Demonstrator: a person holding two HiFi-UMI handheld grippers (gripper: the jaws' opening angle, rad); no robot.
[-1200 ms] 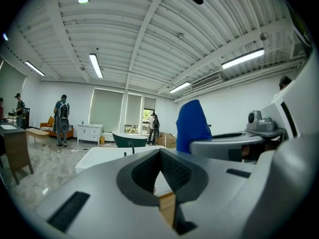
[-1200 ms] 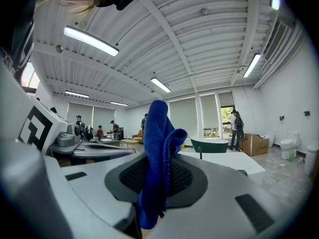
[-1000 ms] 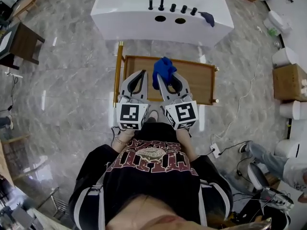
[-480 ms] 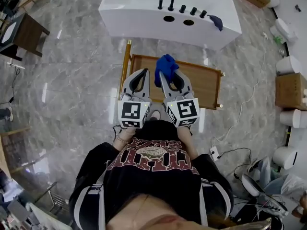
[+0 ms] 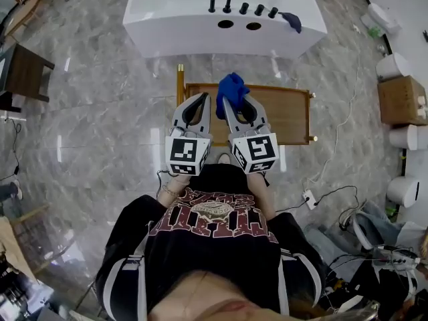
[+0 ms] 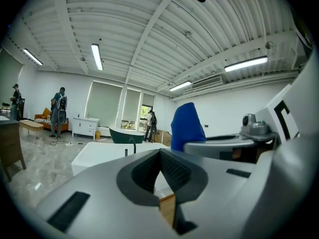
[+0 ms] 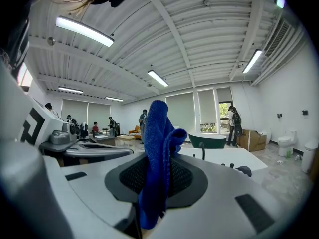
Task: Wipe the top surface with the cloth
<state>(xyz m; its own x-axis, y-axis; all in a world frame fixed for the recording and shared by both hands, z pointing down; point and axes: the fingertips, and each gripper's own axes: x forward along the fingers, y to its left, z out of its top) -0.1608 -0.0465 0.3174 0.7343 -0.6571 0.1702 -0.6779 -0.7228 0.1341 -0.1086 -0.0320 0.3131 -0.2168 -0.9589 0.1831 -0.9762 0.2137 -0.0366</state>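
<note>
Cloth (image 5: 231, 89), blue and bunched, pinched upright in right tongs (image 5: 225, 101), seen over left part of wooden bench (image 5: 287, 116), apparently clear of it. Left tongs (image 5: 203, 97) closed on nothing, just beside. Grasp done; wiping seemingly not begun, whole top left.

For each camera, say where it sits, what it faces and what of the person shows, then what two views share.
Head view: on the head, facing steeply down; shows torso, left claw, right claw, wooden table.
Left gripper view: on left claw, along its shut jaws towards the bathtub.
Right gripper view: on right claw, along jaws shut on the blue cloth.
Shared: all show the cloth.
</note>
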